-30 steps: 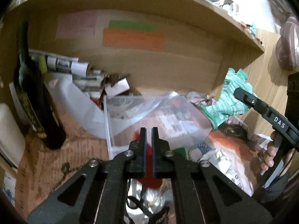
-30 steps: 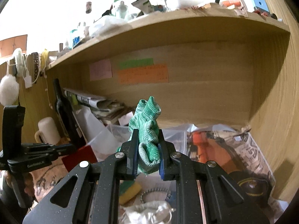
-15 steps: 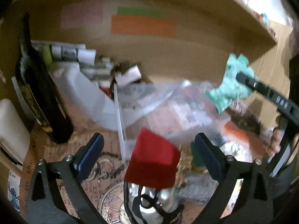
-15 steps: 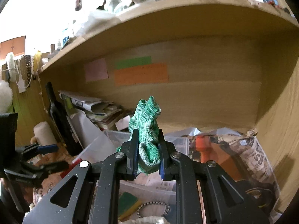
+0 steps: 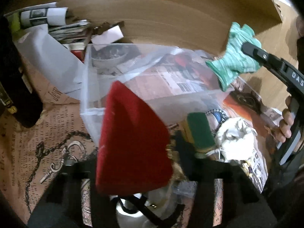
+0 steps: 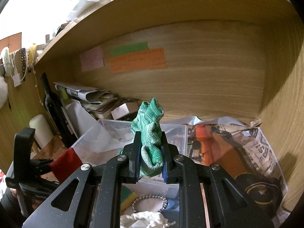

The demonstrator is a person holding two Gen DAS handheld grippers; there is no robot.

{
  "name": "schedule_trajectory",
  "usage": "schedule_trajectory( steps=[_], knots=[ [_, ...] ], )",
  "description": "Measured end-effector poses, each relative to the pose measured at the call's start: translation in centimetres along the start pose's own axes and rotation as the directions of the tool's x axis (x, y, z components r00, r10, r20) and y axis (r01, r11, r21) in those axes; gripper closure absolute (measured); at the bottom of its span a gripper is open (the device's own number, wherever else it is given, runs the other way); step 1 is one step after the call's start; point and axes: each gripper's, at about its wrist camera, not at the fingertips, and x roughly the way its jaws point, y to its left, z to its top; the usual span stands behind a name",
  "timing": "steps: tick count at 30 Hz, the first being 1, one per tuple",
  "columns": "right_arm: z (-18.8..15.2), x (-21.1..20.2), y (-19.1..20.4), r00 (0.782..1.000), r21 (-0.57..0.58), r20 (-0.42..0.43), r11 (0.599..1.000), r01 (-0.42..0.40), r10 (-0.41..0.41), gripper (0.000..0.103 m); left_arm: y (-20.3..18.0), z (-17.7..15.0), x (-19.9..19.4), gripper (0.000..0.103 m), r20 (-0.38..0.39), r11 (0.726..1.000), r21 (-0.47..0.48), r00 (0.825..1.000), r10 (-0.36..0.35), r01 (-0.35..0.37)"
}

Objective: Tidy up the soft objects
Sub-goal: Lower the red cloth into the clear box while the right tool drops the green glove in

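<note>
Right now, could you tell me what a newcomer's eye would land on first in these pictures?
Probably the green knitted sock, pinched upright in the right tool above the clear plastic bin. Next comes the red cloth, filling the centre of the left wrist view just ahead of the blurred left tool. Behind both, bright orange and green paper notes stand out on the wooden back panel.

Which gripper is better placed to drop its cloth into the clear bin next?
Right, probably. The right gripper is shut on the green cloth over the clear bin. The left gripper sits off the bin's left side, its grip on the red cloth unclear.
</note>
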Motion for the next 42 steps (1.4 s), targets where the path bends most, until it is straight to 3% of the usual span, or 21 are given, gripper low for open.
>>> schedule_trajectory(
  steps=[1, 6, 14, 23, 28, 35, 39, 41, 42],
  knots=[
    [0.0, 0.0, 0.0, 1.000, 0.000, -0.001, 1.000, 0.000, 0.000, 0.087, -0.2, -0.1, 0.0, 0.081, -0.004, 1.000, 0.009, 1.000, 0.006, -0.006],
    [0.2, 0.0, 0.1, 1.000, -0.003, 0.004, 1.000, 0.000, 0.000, 0.087, -0.9, -0.1, -2.2, 0.091, 0.055, 0.999, 0.036, 0.998, 0.032, -0.034],
    [1.5, 0.4, 0.6, 1.000, -0.021, 0.023, 1.000, 0.003, -0.002, 0.087, -1.2, 3.1, -7.0, 0.091, 0.211, 0.996, 0.051, 0.975, 0.062, -0.075],
    [2.4, 3.1, 0.7, 0.999, -0.023, -0.045, 0.999, -0.023, 0.022, 0.087, -0.7, 9.0, -6.2, 0.091, 0.282, 0.989, 0.039, 0.951, 0.124, -0.141],
    [2.3, 5.5, 0.8, 0.992, -0.033, -0.125, 0.999, -0.038, 0.034, 0.087, 0.1, 11.0, -3.7, 0.091, 0.257, 0.986, 0.027, 0.954, 0.153, -0.165],
    [0.8, 9.5, 0.7, 0.955, -0.050, -0.292, 0.997, -0.066, 0.049, 0.087, 1.0, 11.5, 2.6, 0.091, 0.103, 0.980, 0.057, 0.977, 0.185, -0.192],
    [0.0, 10.3, 0.6, 0.945, -0.070, -0.327, 0.996, -0.055, 0.029, 0.087, 1.3, 11.0, 4.9, 0.091, 0.028, 0.978, 0.070, 0.981, 0.193, -0.194],
    [-0.2, 10.7, 0.6, 0.942, -0.087, -0.335, 0.996, -0.034, 0.002, 0.086, 1.5, 10.9, 5.5, 0.084, -0.004, 0.980, 0.069, 0.982, 0.189, -0.189],
    [-0.2, 10.8, 0.6, 0.942, -0.092, -0.336, 0.995, -0.023, -0.009, 0.084, 1.4, 10.7, 5.4, 0.072, -0.014, 0.980, 0.066, 0.982, 0.186, -0.185]
  ],
)
